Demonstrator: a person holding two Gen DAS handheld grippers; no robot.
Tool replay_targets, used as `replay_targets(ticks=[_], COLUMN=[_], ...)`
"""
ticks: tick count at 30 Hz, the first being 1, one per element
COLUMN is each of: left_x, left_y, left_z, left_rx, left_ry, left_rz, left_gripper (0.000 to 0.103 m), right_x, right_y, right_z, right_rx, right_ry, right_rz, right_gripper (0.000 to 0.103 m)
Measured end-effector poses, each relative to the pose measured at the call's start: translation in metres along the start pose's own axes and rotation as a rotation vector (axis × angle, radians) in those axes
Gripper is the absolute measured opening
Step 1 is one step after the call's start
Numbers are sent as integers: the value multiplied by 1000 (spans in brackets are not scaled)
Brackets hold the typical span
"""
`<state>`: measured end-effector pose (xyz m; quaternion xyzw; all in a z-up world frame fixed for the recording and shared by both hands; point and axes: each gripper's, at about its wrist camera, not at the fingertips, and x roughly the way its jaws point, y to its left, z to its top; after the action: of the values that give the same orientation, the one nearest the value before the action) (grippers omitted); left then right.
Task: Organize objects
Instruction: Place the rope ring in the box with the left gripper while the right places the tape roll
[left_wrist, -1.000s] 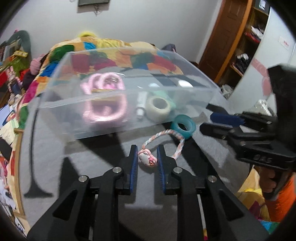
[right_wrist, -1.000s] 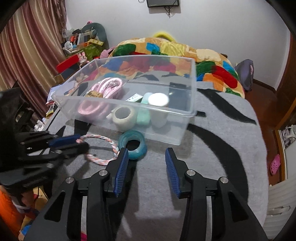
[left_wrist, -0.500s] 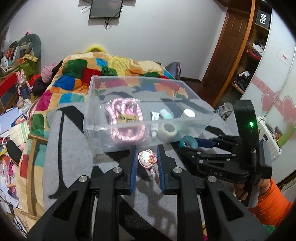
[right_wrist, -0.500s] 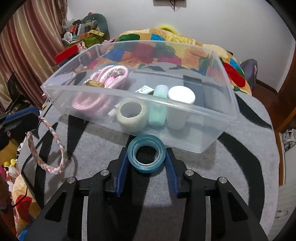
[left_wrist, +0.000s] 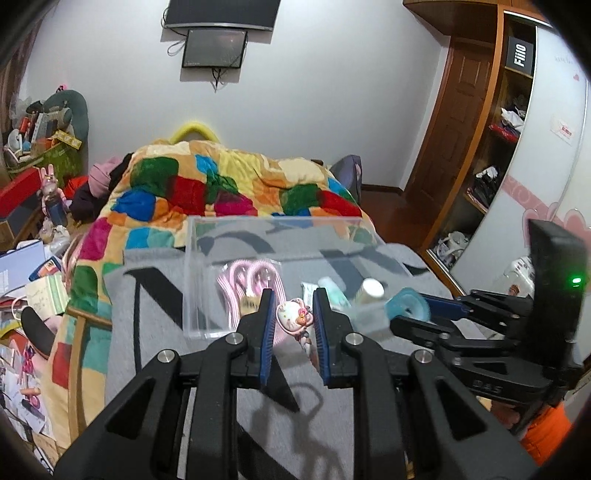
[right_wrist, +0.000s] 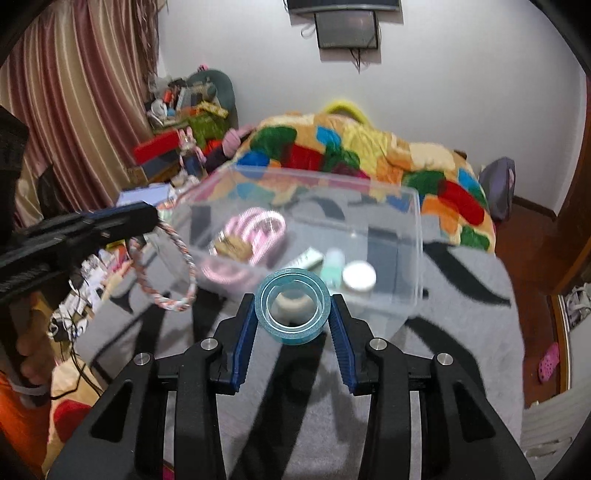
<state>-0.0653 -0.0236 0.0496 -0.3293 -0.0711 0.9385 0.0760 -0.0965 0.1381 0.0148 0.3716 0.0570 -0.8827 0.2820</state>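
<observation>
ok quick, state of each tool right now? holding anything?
Left tool: shut on the pink charm, its braided loop dangling below.
Right tool: shut on the blue tape roll, in front of the clear bin.

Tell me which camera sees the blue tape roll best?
The right wrist view: the blue tape roll sits big and sharp, face-on, squeezed in the right gripper. The left wrist view shows it only small and blurry at the side.
</observation>
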Motion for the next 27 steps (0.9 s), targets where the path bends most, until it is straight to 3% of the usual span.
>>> replay_targets(ticks=[9,14,21,27], left_x=[20,48,88,82], left_y=[15,21,26,31], left_z=[22,24,7,0], left_rx=[-52,-77,-80,-93], left_ry=[-28,10,125,134], left_rz=[22,33,27,22], left_gripper=[19,19,20,20], right_x=[3,30,67,68], right_y=[-6,-13,-6,-2], right_z=[35,42,39,35], right_rx=[26,47,23,6], right_ry=[-60,-14,67,79], right_rz=[-20,-25,-8,2], right_gripper=[36,36,36,38])
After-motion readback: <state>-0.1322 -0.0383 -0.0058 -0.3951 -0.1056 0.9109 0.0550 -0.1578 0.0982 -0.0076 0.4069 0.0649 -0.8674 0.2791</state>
